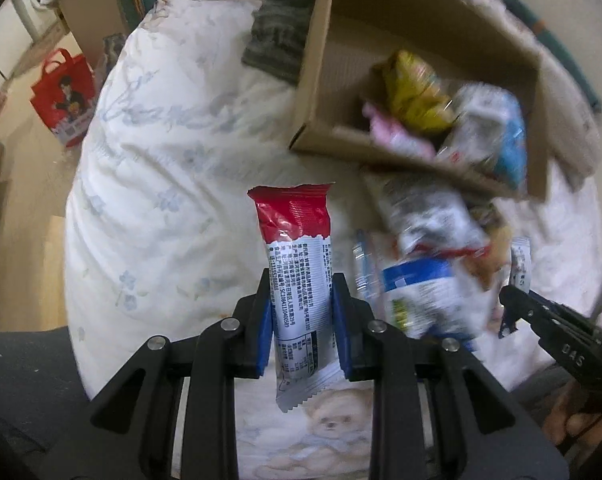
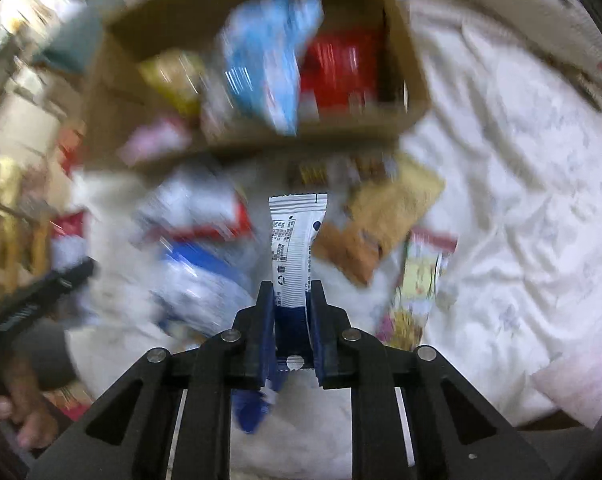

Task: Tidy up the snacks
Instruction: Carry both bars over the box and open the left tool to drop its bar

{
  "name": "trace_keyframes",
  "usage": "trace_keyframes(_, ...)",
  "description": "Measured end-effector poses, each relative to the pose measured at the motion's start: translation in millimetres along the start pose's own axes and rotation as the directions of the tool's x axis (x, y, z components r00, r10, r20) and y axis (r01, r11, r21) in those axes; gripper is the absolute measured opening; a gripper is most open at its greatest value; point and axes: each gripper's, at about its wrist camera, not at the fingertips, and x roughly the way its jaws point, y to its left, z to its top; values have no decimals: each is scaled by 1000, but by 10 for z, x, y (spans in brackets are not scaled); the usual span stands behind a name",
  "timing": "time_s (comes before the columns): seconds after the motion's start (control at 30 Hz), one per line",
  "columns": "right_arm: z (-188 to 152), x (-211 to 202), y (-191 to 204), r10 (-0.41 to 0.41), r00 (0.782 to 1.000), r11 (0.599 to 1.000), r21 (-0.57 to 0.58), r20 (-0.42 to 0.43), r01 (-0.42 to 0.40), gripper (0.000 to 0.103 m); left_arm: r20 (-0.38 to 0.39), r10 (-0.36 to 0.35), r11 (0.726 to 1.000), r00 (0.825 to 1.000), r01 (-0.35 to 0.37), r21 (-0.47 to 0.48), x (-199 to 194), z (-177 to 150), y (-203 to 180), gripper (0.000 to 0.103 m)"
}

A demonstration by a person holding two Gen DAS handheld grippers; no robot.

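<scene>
**Two snack bars in grip, box on bed**

- Left gripper (image 1: 301, 286): jaws clamped on a red-and-white snack bar (image 1: 297, 264), held upright above the white bedspread (image 1: 161, 184).
- Right gripper (image 2: 291, 294): jaws clamped on a blue-and-white snack bar (image 2: 295, 248).
- Cardboard box (image 2: 415, 92): open, on the bedspread, holding several packets, blurred; blue, yellow and red ones apparently.
- Loose packets (image 2: 381, 216): lying just in front of the box.

A bed with a white floral quilt (image 1: 149, 168) carried everything. An open cardboard box (image 1: 321, 80) of snacks sat toward its far edge, a loose heap of snack packets (image 1: 425, 264) just before it, a grey cloth (image 1: 277, 36) beside the box.
</scene>
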Motion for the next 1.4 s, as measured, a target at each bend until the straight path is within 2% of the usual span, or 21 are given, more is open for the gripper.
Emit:
trace_keyframes(0.07, 105, -251, 1, 62, 995, 998, -20, 83, -61, 17, 53, -28, 1000, 998, 28, -2, -163, 162, -6, 22)
trace_keyframes(0.2, 378, -649, -77, 89, 971, 996, -10, 224, -89, 17, 137, -41, 997, 990, 31, 74, -450, 422, -211, 22)
trace_keyframes(0.37, 842, -678, -105, 89, 954, 995, 11, 286, -96, 17, 153, -51, 992, 987, 32, 122, -509, 737, -388, 22)
trace_keyframes(0.53, 1143, -634, -57, 49, 943, 999, -5, 330, -50, 17, 187, -29, 986, 982, -3, 170, -420, 1040, -500, 22)
trace_keyframes(0.7, 1239, -398, -298, 33, 939, 998, 45, 342, -52, 17, 257, -26, 968, 966, -39, 247, -301, 1176, -572, 22)
trace_keyframes(0.77, 1258, -298, -364, 9, 948, 997, 68, 318, -32, 17, 285, -19, 955, 958, -67, 288, -243, 1155, -603, 22)
trace_keyframes(0.83, 1264, -282, -393, 42, 946, 995, 72, 321, -68, 17, 311, -1, 941, 950, -104, 321, -214, 1148, -656, 23)
trace_keyframes(0.97, 1286, -243, -410, 53, 947, 993, 81, 317, -82, 17, 260, -47, 957, 964, -31, 287, -135, 1211, -622, 23)
trace_keyframes(1.03, 1291, -199, -422, 50, 952, 993, 90, 302, -80, 17, 254, -61, 967, 965, -6, 256, -107, 1223, -579, 23)
trace_keyframes(1.2, 1291, -84, -450, 75, 960, 986, 123, 270, -111, 17, 260, -50, 969, 964, -16, 248, -67, 1211, -558, 23)
trace_keyframes(1.4, 1283, -27, -415, 72, 965, 988, 115, 251, -103, 17, 253, -47, 974, 966, -13, 227, -48, 1201, -526, 23)
